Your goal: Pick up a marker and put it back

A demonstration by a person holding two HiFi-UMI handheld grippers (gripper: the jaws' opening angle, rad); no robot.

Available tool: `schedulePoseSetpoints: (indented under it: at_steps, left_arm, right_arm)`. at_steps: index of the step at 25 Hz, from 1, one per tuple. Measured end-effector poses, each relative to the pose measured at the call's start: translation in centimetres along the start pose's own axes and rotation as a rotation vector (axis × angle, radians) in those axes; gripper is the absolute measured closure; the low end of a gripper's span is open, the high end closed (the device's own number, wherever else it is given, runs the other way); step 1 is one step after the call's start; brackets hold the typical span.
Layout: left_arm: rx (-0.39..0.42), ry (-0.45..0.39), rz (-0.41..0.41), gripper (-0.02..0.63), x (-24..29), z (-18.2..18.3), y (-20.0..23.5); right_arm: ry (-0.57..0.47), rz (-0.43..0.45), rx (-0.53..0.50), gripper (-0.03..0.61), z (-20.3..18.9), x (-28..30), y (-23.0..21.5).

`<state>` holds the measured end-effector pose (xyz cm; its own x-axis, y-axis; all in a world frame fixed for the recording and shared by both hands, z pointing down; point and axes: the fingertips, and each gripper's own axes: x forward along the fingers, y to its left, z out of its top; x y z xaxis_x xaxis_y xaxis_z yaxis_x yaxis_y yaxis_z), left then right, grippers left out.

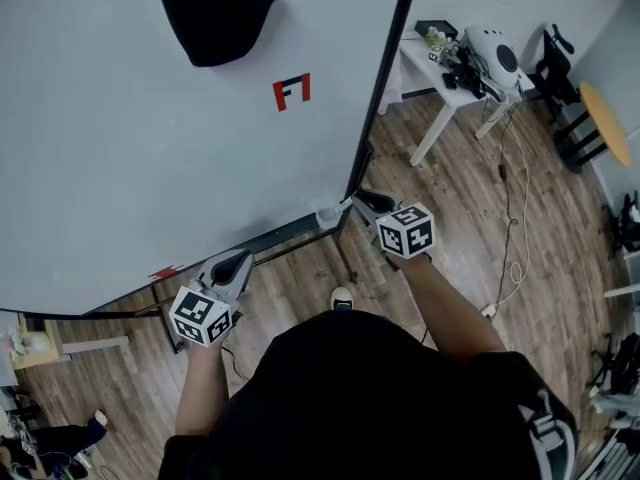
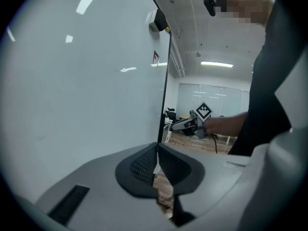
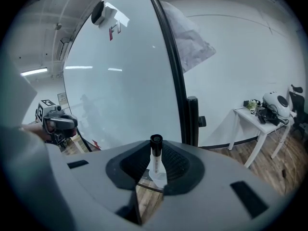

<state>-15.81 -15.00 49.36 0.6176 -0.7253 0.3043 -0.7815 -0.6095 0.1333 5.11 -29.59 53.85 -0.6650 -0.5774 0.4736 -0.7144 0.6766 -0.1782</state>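
A marker (image 3: 155,159) with a white barrel and a black cap stands upright between the pads of my right gripper (image 3: 155,166), which is shut on it. In the head view that gripper (image 1: 352,206) hangs at the lower right corner of the whiteboard (image 1: 150,158), and the marker (image 1: 330,215) sticks out toward the board's black ledge (image 1: 285,234). My left gripper (image 1: 236,266) is further left, just below the board's bottom edge. Its jaws (image 2: 157,165) are closed together with nothing between them.
A black felt object (image 1: 215,8) and a red mark (image 1: 292,91) sit on the board. The board's dark frame post (image 3: 192,119) stands right of the marker. A white table (image 1: 440,80) with a white helmet-like device (image 1: 492,53) is at the right, with cables on the wooden floor (image 1: 510,228).
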Motion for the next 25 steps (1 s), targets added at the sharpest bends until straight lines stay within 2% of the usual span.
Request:
schedulePoseSetpoints:
  at_steps: [17, 25]
  left_arm:
    - [0.045, -0.011, -0.089, 0.595, 0.0, 0.4, -2.7]
    - [0.054, -0.010, -0.113, 0.595, -0.2, 0.4, -3.4]
  right_arm:
    - [-0.054, -0.092, 0.049, 0.511, -2.0, -7.5, 0.5]
    - [-0.064, -0.111, 0.066, 0.511, -2.9, -9.1, 1.2]
